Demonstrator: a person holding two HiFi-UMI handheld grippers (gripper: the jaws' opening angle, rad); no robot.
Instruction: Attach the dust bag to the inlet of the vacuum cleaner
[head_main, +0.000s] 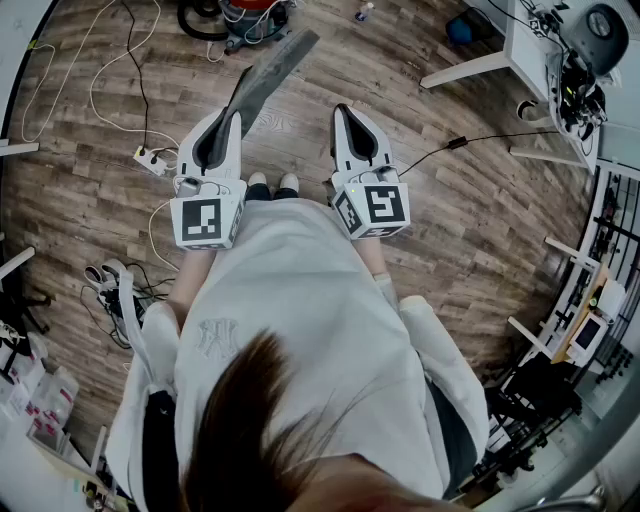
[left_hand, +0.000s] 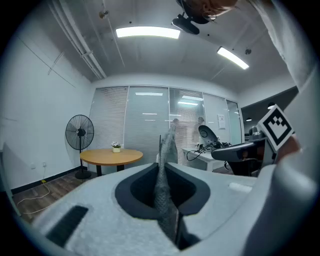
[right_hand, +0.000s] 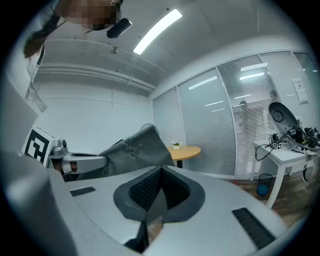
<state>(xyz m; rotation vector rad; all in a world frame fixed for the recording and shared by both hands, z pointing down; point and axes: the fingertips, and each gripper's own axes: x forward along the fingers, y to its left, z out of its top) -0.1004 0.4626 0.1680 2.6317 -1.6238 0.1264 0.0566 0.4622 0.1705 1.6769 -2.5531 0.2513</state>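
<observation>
In the head view my left gripper (head_main: 232, 112) is shut on the near end of a flat grey dust bag (head_main: 272, 72). The bag sticks out forward and to the right, above the wooden floor. In the left gripper view the bag (left_hand: 165, 192) stands edge-on, pinched between the jaws of the left gripper (left_hand: 162, 167). My right gripper (head_main: 343, 108) is level beside it, shut with nothing held. In the right gripper view the right gripper (right_hand: 160, 170) is shut, and the bag (right_hand: 134, 149) shows at the left. The vacuum cleaner (head_main: 248, 14), red and dark with a hose, stands on the floor far ahead.
A power strip (head_main: 152, 160) and cables lie on the floor to the left. A white table (head_main: 530, 45) with equipment stands at the far right. A round wooden table (left_hand: 111, 156) and a standing fan (left_hand: 80, 133) are by the glass wall. My shoes (head_main: 273, 183) are between the grippers.
</observation>
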